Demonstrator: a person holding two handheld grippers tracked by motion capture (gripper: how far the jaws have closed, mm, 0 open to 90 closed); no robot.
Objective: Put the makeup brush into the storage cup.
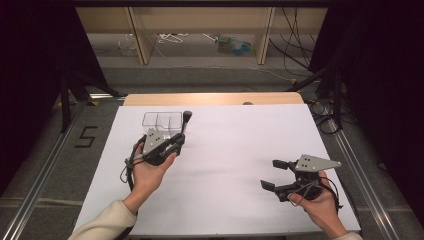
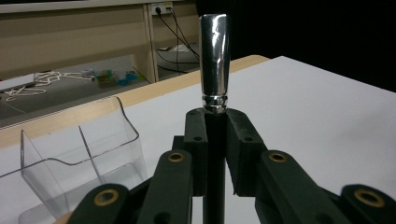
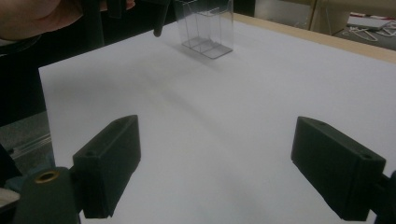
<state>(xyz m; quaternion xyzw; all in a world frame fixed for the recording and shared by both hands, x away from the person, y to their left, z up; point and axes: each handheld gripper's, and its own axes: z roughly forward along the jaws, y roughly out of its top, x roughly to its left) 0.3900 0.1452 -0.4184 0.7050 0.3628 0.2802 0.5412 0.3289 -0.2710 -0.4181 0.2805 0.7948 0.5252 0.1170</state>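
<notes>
Both grippers are in our hands near the front edge. L gripper [image 2: 215, 135] is clamped tight on a pen [image 2: 214, 65], black barrel between the pads, chrome cap sticking up past them; we hold it just beside the clear bin [image 1: 161, 123]. R gripper [image 3: 229, 168] sits wide open w/ nothing in it, low over the white table [image 1: 240, 145], well apart from the bin.

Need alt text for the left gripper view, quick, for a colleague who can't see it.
The left gripper clamps a black pen-like stick with a shiny silver cap, upright. A clear divided plastic holder stands left on the white table.
</notes>
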